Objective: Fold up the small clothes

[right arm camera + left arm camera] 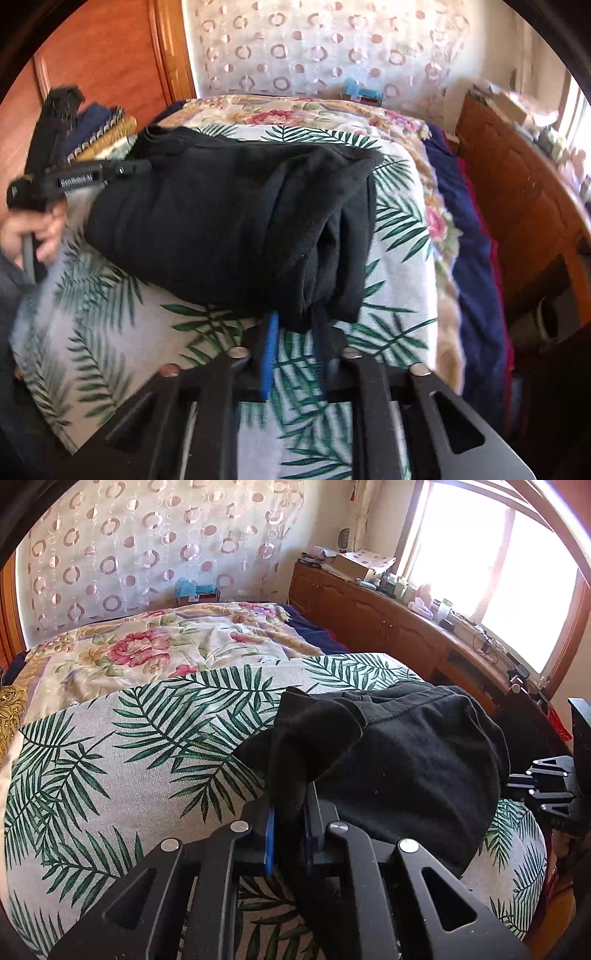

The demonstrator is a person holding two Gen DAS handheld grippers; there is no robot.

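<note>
A black garment point(413, 746) lies bunched in folds on a palm-leaf cloth point(122, 760) spread over the bed. My left gripper point(288, 812) is shut on a raised fold at the garment's left end, and the fabric runs down between its blue pads. In the right wrist view the garment point(221, 221) lies across the middle. My right gripper point(295, 328) has its blue-padded tips pinched on the garment's near right corner; this view is blurred. The left gripper point(136, 168), held by a hand point(40, 229), meets the garment's far left edge. The right gripper point(517, 786) shows at the garment's right side.
Beyond the leaf cloth lies a floral quilt point(166, 646) with a navy blanket point(476, 266) along its side. A wooden cabinet point(388, 616) with clutter on top runs under the window. A wardrobe point(110, 59) and stacked folded clothes point(103, 136) stand at the left.
</note>
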